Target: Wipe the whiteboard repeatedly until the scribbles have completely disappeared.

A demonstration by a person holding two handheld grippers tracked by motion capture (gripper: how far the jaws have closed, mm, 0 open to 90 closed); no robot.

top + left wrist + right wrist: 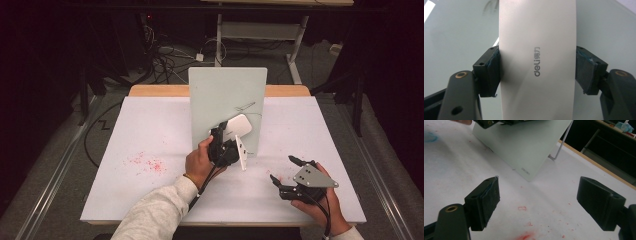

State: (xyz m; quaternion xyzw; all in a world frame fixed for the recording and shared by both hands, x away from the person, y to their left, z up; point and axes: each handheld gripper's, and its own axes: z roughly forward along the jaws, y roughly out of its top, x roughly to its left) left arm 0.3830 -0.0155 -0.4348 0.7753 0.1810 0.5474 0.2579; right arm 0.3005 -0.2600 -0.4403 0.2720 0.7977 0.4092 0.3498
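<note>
**A:** Whiteboard eraser (537, 60): your left hand-held gripper (226, 141) has it clamped across its white back, both pads tight against its long sides, the "deli" mark facing the camera. It sits against the face of the pale glass board (225, 95) that stands propped near the middle of the desk (150, 130), low on the board's right half.

**B:** So how far along are you?

**A:** I'd say you are in the middle of wiping. The grasp is made and the eraser is at the board. A thin dark scribble (246, 106) shows just above and right of the eraser, so I judge that patch is left to clear. Whether the rest of the board is clean I cannot tell from here.

**B:** And your other hand?

**A:** Your right hand-held gripper (284, 172) rests low at the near right of the desk, jaws wide apart with nothing between them, well apart from the board.

**B:** What room do you have?

**A:** Plenty upward and to the left across the board. To the right you are near the board's edge, so a stroke that way could slip off. The board leans on a thin wire stand (560, 146) behind it; press lightly, since a hard push might tip it back. The desk around it is bare apart from red marker specks (146, 163) at the near left.
</note>
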